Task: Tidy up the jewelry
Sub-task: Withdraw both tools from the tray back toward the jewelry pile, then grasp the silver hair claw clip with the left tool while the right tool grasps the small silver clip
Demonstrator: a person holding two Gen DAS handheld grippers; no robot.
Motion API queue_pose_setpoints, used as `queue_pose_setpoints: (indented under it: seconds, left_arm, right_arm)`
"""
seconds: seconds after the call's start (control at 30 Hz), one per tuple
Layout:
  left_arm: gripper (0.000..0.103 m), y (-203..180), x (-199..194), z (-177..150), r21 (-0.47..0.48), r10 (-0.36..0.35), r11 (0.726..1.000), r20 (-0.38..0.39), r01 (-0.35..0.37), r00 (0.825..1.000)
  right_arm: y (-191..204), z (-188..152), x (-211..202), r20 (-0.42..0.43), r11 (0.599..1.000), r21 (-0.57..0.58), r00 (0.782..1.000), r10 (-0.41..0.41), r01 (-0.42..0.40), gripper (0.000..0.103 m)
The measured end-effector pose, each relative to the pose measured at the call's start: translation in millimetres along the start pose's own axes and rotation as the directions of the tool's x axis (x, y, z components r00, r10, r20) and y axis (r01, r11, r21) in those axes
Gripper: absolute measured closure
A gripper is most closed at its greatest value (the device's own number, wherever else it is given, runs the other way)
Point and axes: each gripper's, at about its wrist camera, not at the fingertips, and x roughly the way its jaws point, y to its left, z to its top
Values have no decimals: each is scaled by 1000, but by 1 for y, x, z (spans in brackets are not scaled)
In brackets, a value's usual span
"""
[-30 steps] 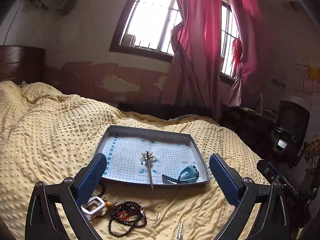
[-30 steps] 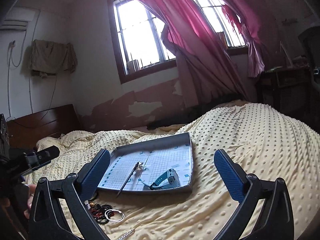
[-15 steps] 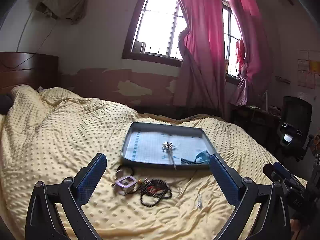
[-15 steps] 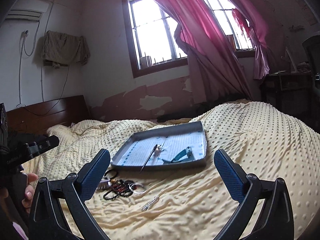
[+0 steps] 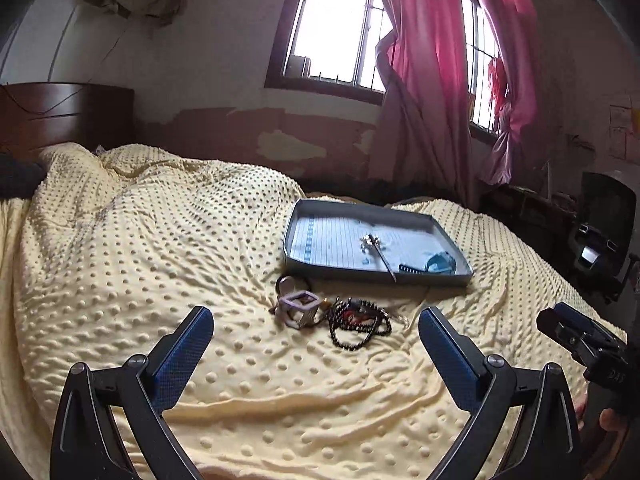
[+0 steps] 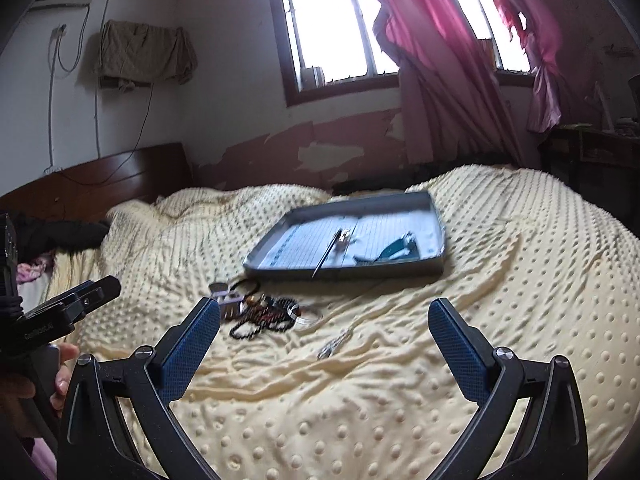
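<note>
Both grippers empty, fingers spread wide: left gripper (image 5: 316,340) and right gripper (image 6: 324,332) above the yellow dotted bedspread (image 5: 140,260). Grey tray (image 5: 456,246) further back, holding a hairpin (image 5: 378,250) and teal watch (image 5: 440,263). Just before the tray, loose on the bedspread: lilac-framed watch (image 5: 300,308), black bead necklace (image 5: 358,326), clear ring (image 6: 306,317). Nothing between fingers and pile.

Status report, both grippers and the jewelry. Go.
Left gripper open, empty; right gripper open, empty. Grey tray holds hairpin and teal watch. Bead pile on yellow blanket. Path clear.
</note>
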Motion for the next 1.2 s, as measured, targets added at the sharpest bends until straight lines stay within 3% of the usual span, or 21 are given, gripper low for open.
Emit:
queue_pose_setpoints:
  seconds: [0.23,0.43,0.63,0.7,0.77,0.83,0.97,1.2]
  left_arm:
    - [0,7,23,-22,70,7,998,-100,0,995]
    - [0,17,41,-31,52,9,999,-184,0,983]
    - [0,24,64,-33,42,26,999,-238,-16,971]
    - [0,24,78,-29,47,14,999,-253,-2,967]
    - [0,23,90,-23,58,2,998,-259,14,966]
    - [0,25,101,-18,44,-18,999,-264,30,964]
    - [0,27,127,-5,41,-21,999,-279,33,960]
    - [1,21,172,2,127,-4,991,-324,48,946]
  right_arm:
    - [4,-9,27,-130,1000,-24,991,-6,2,1]
    - [-6,-19,57,-279,1000,20,960,28,-24,1]
    - [-14,-25,81,-323,994,107,945,57,-23,1]
    - [-11,-24,90,-326,996,85,944,57,-31,7]
    - [-8,-22,102,-340,997,57,938,63,-46,31]
    - [-5,-22,115,-356,997,50,932,70,-56,39]
    - [-6,-23,137,-375,998,62,926,45,-24,47]
    - [-13,-32,146,-391,992,123,920,39,10,53]
